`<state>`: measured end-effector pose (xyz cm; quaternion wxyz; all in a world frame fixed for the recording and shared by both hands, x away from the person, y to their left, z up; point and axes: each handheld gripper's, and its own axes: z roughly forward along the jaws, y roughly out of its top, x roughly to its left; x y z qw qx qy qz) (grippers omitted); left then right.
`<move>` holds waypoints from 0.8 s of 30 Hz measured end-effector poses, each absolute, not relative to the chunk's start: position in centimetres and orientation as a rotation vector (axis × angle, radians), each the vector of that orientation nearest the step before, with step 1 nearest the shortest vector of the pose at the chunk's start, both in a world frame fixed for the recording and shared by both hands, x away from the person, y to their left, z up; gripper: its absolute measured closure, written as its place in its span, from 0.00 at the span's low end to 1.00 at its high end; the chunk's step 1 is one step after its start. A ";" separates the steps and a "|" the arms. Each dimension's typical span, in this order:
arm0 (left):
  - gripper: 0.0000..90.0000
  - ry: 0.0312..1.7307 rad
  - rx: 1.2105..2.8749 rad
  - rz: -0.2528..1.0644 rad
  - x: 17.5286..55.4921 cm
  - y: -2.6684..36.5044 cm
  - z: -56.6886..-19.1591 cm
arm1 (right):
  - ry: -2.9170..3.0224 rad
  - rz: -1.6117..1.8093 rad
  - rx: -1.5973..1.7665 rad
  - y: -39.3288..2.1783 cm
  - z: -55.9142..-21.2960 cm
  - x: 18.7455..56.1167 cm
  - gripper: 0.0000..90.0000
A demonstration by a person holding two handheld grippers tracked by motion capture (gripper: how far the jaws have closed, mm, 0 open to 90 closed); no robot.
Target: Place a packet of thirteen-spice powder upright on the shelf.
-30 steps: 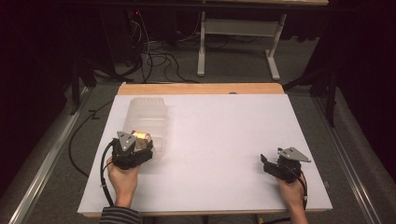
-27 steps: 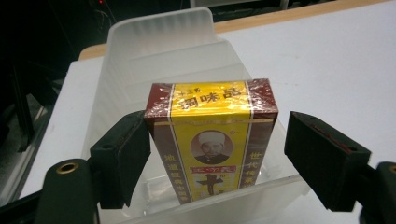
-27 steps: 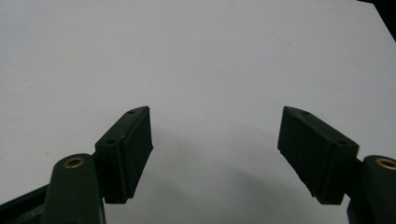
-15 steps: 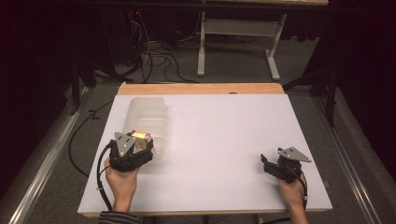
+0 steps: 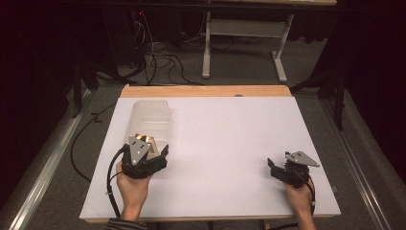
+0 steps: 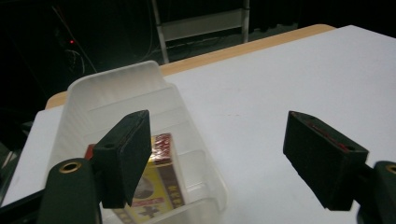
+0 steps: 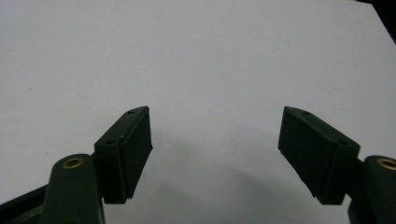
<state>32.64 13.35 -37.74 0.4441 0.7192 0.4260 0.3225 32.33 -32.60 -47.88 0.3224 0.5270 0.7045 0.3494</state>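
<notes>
Since a second ago, the left gripper (image 5: 154,152) has drawn back slightly from the clear plastic bin (image 6: 140,116); its jaws are spread and empty. A yellow and red box (image 6: 156,182) lies inside the bin, so the placing looks done. The right gripper (image 5: 276,167) rests spread on the white desk (image 5: 230,143), well apart.

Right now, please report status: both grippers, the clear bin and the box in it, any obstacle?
Left gripper open, at clear bin. Right gripper open, over bare white table. Yellow-red box lies inside bin, ungripped. No obstacle seen.
</notes>
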 end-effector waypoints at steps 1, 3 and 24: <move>0.27 1.047 1.786 0.795 32.6 13.1 -37.8 | 1.848 0.919 1.381 -32.6 -47.9 32.3 0.29; 0.27 1.037 1.794 0.784 32.7 12.7 -37.8 | 1.846 0.920 1.383 -32.6 -47.9 32.3 0.29; 0.27 0.952 1.852 0.670 33.4 8.6 -38.7 | 1.837 0.926 1.388 -32.6 -47.9 32.2 0.29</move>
